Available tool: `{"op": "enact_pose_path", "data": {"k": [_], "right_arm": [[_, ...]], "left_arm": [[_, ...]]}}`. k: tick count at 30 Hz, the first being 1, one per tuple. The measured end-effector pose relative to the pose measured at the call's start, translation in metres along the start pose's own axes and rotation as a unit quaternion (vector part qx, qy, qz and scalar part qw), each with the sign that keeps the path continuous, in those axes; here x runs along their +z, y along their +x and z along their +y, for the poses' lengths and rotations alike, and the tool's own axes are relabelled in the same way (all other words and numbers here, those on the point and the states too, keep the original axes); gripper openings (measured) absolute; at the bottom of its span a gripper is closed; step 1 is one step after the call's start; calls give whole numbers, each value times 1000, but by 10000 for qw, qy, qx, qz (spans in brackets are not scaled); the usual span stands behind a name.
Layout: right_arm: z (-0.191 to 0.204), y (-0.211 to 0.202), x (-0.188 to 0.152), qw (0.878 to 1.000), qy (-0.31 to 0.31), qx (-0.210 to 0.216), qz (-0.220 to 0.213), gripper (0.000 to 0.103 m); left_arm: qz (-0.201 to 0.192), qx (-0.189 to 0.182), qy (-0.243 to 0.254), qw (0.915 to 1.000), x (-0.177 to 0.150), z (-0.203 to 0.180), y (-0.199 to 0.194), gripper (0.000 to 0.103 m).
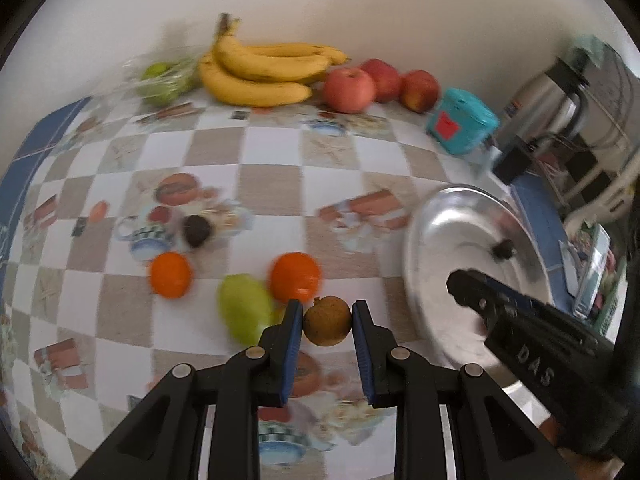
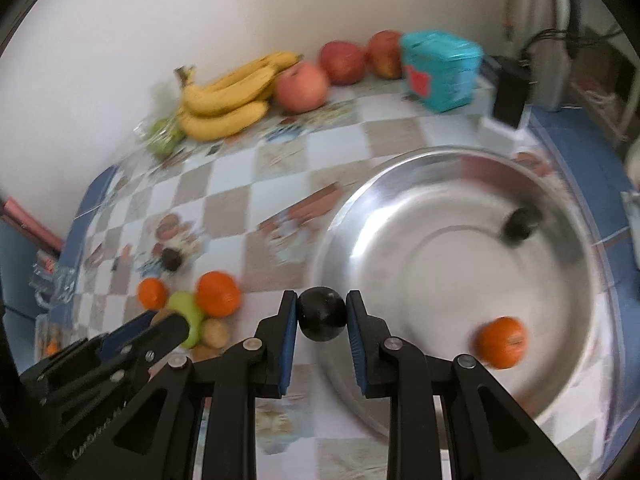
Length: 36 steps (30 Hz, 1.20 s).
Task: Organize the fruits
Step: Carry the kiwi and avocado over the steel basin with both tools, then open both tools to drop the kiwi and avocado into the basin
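My left gripper (image 1: 327,314) is shut on a small brown round fruit (image 1: 327,321), held above the checkered tablecloth. Beside it lie a green pear (image 1: 244,310), two oranges (image 1: 295,278) (image 1: 171,275) and a dark round fruit (image 1: 197,230). My right gripper (image 2: 322,307) is shut on a dark round fruit (image 2: 322,315) over the left rim of the steel bowl (image 2: 400,216). The bowl holds an orange (image 2: 502,342) and a dark fruit (image 2: 519,222). The right gripper also shows in the left wrist view (image 1: 460,284), over the bowl (image 1: 440,216).
Bananas (image 1: 260,72), three red apples (image 1: 350,89) and bagged green fruit (image 1: 160,80) line the back wall. A teal box (image 1: 460,120), a black adapter (image 1: 514,162) and a steel kettle (image 1: 548,104) stand at the back right. Brown small fruits (image 2: 216,332) lie by the pear (image 2: 188,312).
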State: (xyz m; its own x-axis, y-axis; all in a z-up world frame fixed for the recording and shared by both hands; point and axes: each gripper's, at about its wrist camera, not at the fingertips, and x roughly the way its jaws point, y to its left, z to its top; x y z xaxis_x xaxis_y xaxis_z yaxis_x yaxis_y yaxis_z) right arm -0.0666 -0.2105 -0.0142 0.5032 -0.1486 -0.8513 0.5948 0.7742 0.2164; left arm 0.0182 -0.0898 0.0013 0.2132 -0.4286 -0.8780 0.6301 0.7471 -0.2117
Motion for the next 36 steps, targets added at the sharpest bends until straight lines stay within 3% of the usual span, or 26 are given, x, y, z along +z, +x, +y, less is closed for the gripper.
{"op": "enact_pose_path", "data": {"k": [5,14,18,34,36], "right_arm": [[-31,-6,2,9990,328,-310,-65,26],[-74,-9,-1,9953,882,-386,-18,26],[-88,-10,-2,9936,1079,-346,-28,26],[-94,-2,-4,9930,1134,-326,97,26],[-93,-2,-4,9931,1105,-379,85,27]], "left_arm": [[-101,-185,452,9988,-4,-36,5,27],[-463,-362,1016,9931,-4,-78,17,27],[-385,-467,1128,9918,-8,-89,29,27],[-276,-307,1458,9885,-17,-104,42,29],[-281,-336,1461,9883,-17,-104,41,39]]}}
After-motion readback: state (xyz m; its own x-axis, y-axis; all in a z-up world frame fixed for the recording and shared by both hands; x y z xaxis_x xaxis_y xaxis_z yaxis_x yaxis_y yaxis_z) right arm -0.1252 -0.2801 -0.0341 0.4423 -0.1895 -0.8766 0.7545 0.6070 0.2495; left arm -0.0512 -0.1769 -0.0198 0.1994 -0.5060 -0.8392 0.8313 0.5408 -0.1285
